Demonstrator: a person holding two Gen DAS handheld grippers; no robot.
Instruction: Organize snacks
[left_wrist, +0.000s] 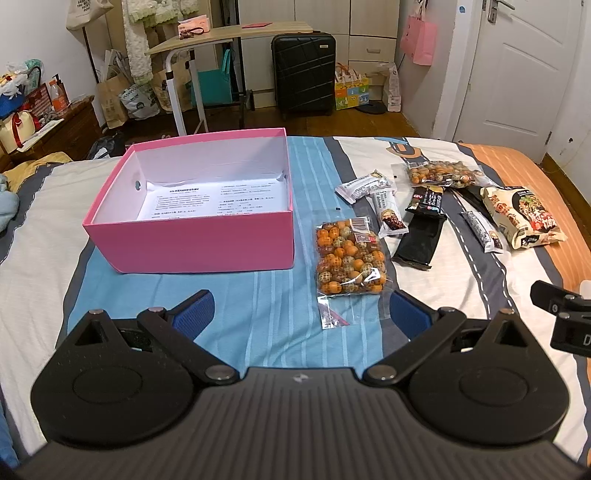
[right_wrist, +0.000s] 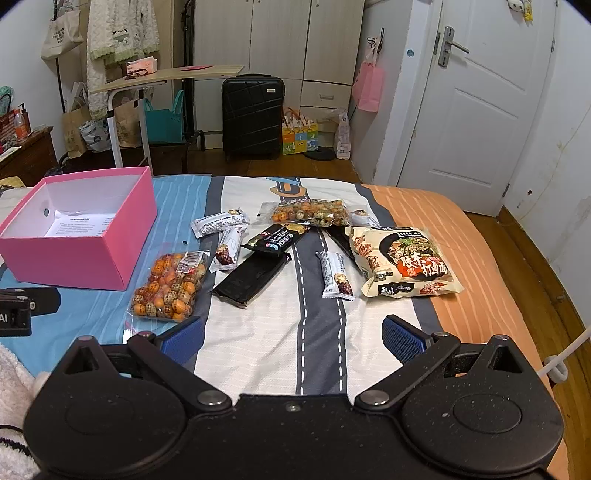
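Observation:
An open pink box (left_wrist: 192, 236) (right_wrist: 74, 254) with a printed sheet inside sits on the bed. To its right lie snacks: a clear bag of orange balls (left_wrist: 349, 258) (right_wrist: 170, 286), a second such bag (left_wrist: 441, 173) (right_wrist: 310, 213), white bars (left_wrist: 364, 184) (right_wrist: 334, 275), black packets (left_wrist: 419, 240) (right_wrist: 251, 278) and a noodle pack (left_wrist: 522, 218) (right_wrist: 402, 262). My left gripper (left_wrist: 299, 314) is open and empty, just short of the near bag. My right gripper (right_wrist: 293, 336) is open and empty, short of the snacks.
The bed (left_wrist: 258, 295) has a striped blue, white and orange cover (right_wrist: 424, 206). Beyond its far edge stand a black suitcase (left_wrist: 304, 72), a small table (left_wrist: 221, 37), bags and a white door (right_wrist: 476, 103).

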